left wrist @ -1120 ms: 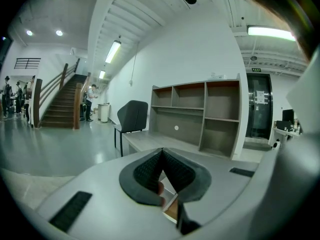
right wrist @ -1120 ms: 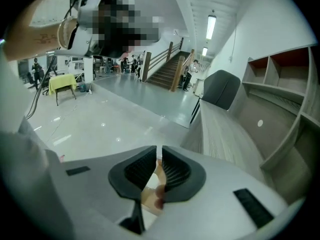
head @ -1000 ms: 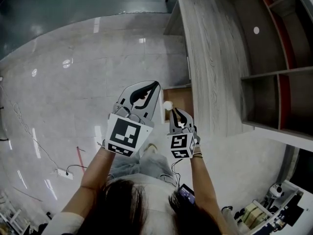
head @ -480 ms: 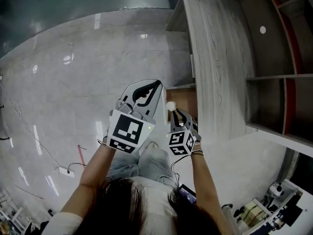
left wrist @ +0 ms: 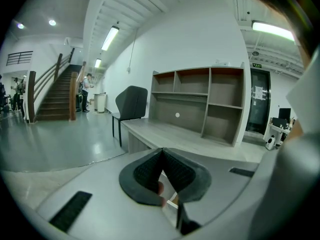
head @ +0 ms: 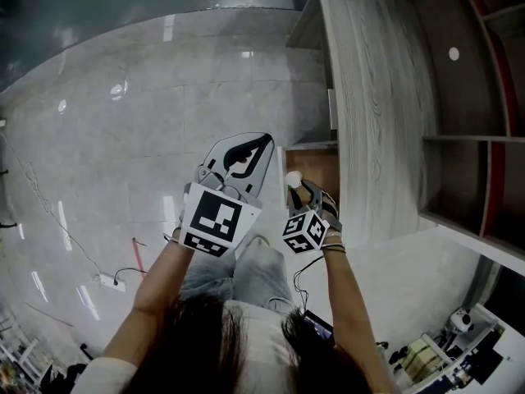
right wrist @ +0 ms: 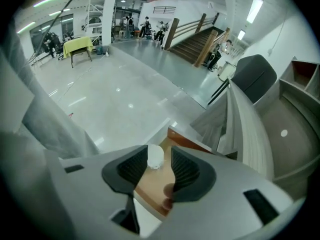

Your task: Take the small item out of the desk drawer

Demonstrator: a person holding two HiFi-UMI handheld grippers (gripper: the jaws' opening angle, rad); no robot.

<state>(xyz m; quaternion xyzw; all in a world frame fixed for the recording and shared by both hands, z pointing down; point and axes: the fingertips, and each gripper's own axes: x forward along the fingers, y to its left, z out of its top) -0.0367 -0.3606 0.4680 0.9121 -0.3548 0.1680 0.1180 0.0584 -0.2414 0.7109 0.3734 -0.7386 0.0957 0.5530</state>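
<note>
The small white item [head: 293, 177] shows in the head view at the tips of the right gripper [head: 303, 189], over the front edge of the open drawer [head: 316, 167] under the desk [head: 369, 97]. The left gripper [head: 261, 143] hangs just beside it over the pale floor [head: 123, 138], and its dark pads run to a point. A second ago the right jaws were pinched tight on the item; they now stand wider. The desk also sits further to the right in this view than it did.

In the left gripper view, the left gripper [left wrist: 162, 151] has its jaws together, tips touching, with nothing between them. The desk [left wrist: 165, 134] and a shelf unit [left wrist: 200, 99] lie beyond.

In the right gripper view, the jaws of the right gripper [right wrist: 158, 147] are opening. The item [right wrist: 154, 156] is between them, against the pad at the view's left, with a gap to the other pad. The brown drawer [right wrist: 152, 183] lies below.
</note>
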